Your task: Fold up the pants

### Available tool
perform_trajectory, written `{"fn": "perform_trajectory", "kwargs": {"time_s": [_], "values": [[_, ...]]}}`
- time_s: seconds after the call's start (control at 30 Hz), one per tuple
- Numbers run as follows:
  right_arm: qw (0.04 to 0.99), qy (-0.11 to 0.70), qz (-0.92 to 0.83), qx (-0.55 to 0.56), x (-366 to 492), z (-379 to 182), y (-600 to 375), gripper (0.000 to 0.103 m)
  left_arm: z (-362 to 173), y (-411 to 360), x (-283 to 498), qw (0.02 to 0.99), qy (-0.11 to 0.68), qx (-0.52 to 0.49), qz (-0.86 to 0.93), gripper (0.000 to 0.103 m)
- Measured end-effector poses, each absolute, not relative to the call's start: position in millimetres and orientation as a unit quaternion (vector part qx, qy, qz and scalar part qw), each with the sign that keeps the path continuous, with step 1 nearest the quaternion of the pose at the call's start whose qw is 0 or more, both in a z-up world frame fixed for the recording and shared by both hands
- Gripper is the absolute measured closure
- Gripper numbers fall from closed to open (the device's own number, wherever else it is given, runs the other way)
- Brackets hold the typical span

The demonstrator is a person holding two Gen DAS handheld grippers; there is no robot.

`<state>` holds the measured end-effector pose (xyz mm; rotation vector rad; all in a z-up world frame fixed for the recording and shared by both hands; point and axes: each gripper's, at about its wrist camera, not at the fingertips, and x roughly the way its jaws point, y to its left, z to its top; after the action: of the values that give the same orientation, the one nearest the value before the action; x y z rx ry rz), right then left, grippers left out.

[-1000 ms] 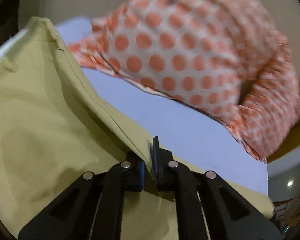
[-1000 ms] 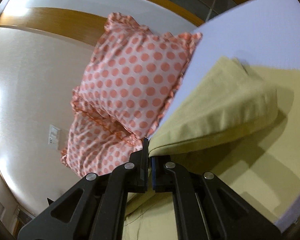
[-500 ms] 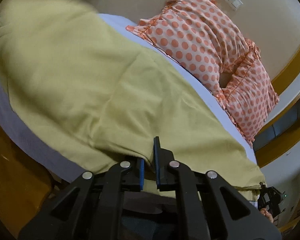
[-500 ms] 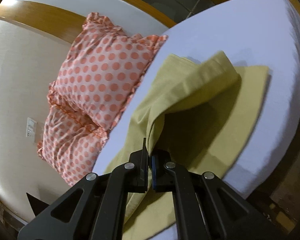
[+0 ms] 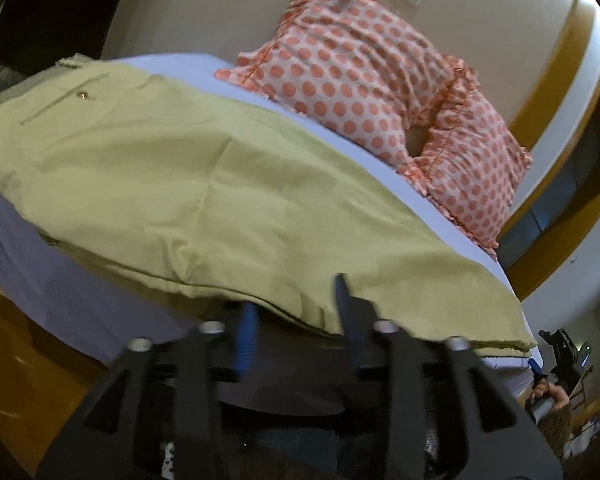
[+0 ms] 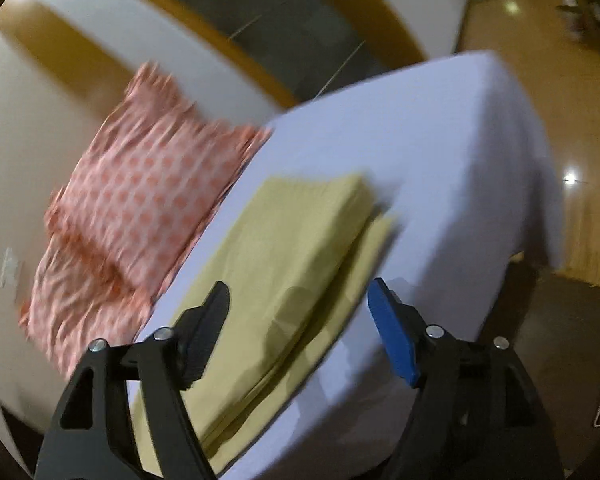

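The yellow-green pants [image 5: 204, 184] lie folded lengthwise on the bed's white sheet [image 5: 60, 280], waistband and pocket button at the far left. In the right wrist view the pants [image 6: 284, 264] lie flat as stacked layers near the bed's near edge. My left gripper [image 5: 296, 308] is open and empty, its jaws apart just in front of the pants' near edge. My right gripper [image 6: 300, 320] is open wide and empty, held above the pants' leg end. The right wrist view is blurred by motion.
Two orange polka-dot pillows [image 5: 372, 80] lean against the wall at the head of the bed; they also show in the right wrist view [image 6: 140, 208]. The bed corner [image 6: 500, 120] drops to a wooden floor [image 6: 560, 60]. The other gripper and hand [image 5: 556, 376] show at the right.
Both grippers were shut on the pants and have opened, letting the fabric go. The lifted fold now lies flat on the bed. Both grippers have drawn back from the cloth.
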<state>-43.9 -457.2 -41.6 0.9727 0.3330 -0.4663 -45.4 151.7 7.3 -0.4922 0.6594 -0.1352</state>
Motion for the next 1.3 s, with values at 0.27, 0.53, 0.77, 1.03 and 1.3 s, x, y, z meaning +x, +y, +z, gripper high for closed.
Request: {"fn": "perform_trajectory", "kwargs": {"time_s": [0.27,0.53,0.77,1.03,1.3], "values": [[0.852,0.157,-0.187,0.464,-35.1,-50.1,-465.0,0.04,4.0,170.4,-68.3,0.916,0.298,-0.263,-0.06,0.041],[0.87,0.14,-0.15,0.448,-30.0,-60.5,-460.6,0.073,1.3,202.5,-83.3,0.92,0.266,-0.288,-0.005,0.03],[0.874,0.123,-0.256,0.395,-35.1,-49.6,-443.8,0.053,-10.2,218.8,-85.4,0.915,0.28,-0.291,0.021,0.029],[0.891,0.136,-0.182,0.393,-20.0,-57.7,-446.1,0.093,-20.4,225.5,-85.5,0.913,0.281,-0.295,0.007,0.029],[0.93,0.09,0.013,0.357,9.2,15.9,-372.9,0.098,-14.2,226.9,-93.7,0.929,0.26,-0.264,-0.011,0.017]]}}
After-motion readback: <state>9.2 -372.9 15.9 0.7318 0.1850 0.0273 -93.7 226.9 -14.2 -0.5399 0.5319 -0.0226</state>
